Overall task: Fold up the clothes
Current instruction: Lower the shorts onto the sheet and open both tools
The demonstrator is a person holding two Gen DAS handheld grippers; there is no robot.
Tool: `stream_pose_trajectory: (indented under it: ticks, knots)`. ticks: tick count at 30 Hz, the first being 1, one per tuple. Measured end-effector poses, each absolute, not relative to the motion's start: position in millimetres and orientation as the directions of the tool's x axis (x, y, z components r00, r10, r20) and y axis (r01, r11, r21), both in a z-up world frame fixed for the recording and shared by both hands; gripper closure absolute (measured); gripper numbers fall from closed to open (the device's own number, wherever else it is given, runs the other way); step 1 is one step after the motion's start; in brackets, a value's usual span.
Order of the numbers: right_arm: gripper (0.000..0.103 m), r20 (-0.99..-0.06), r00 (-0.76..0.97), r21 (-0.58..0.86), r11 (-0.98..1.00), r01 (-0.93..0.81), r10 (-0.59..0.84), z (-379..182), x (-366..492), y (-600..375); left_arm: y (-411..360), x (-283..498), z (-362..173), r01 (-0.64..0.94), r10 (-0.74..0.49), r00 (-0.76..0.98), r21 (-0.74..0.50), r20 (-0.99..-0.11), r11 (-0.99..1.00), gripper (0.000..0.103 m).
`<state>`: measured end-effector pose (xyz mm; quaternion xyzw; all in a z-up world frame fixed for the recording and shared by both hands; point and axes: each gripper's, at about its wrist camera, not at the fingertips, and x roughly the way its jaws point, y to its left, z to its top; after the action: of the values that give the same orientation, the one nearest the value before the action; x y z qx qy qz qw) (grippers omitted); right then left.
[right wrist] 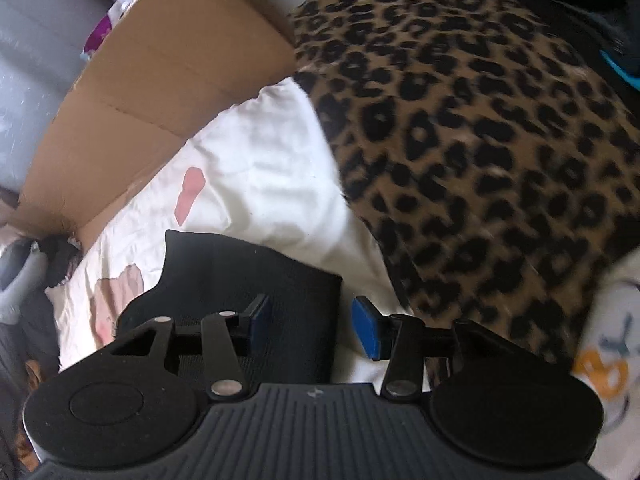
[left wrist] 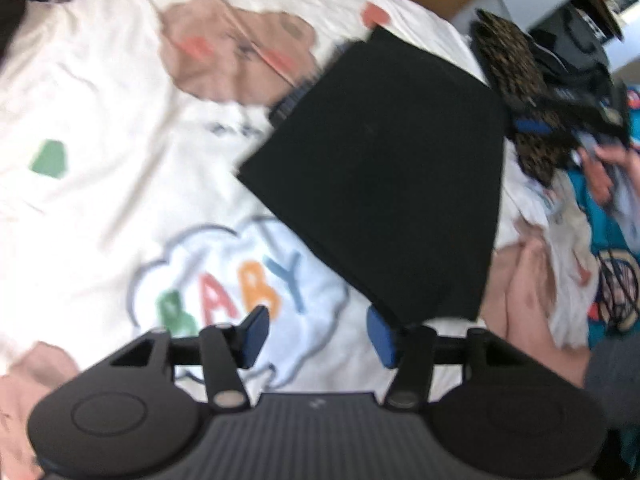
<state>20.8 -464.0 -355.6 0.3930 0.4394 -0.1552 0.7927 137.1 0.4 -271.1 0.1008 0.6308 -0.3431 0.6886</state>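
A white printed sheet (left wrist: 100,92) with a bear and "BABY" lettering covers the surface, a cardboard box (right wrist: 160,80) at its far edge. On it lies a folded black garment (left wrist: 384,184), a leopard-print cloth (right wrist: 480,140) beside. The left gripper (left wrist: 318,334) and right gripper (right wrist: 310,326) hover with fingers spread, pinching nothing.

Folded black garment (left wrist: 384,184) on bedsheet (left wrist: 100,200)

Both tools tip steeply downward, the left gripper (left wrist: 318,334) with its blue pads (left wrist: 382,336) parted and nothing between them, the right gripper (right wrist: 312,330) likewise spread and empty, a bare hand (left wrist: 612,168) clutching its handle.
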Motion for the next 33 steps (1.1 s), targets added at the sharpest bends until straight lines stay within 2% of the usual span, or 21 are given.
stream_pose_trajectory:
  ticks: [9, 20, 22, 25, 33]
  knots:
    - [0.051, -0.771, 0.627, 0.561, 0.589, 0.582, 0.115, -324, -33, -459, -19, 199, -198, 0.644, -0.321, 0.094, -0.189, -0.942, 0.741, 0.036]
    - [0.050, -0.720, 0.679, 0.604, 0.615, 0.508, 0.146, -297, -71, -447, -81, 239, -81, 0.731, -0.281, 0.169, -0.072, -0.945, 0.679, 0.034]
    - [0.049, -0.711, 0.688, 0.602, 0.635, 0.484, 0.149, -291, -73, -443, -96, 248, -59, 0.742, -0.276, 0.193, -0.045, -0.942, 0.669, 0.028]
    - [0.048, -0.697, 0.703, 0.609, 0.636, 0.474, 0.144, -287, -76, -442, -118, 263, -37, 0.752, -0.279, 0.211, -0.026, -0.937, 0.658, 0.026]
    - [0.047, -0.700, 0.705, 0.609, 0.609, 0.507, 0.112, -298, -88, -439, -171, 289, -69, 0.773, -0.252, 0.152, -0.044, -0.956, 0.633, 0.025]
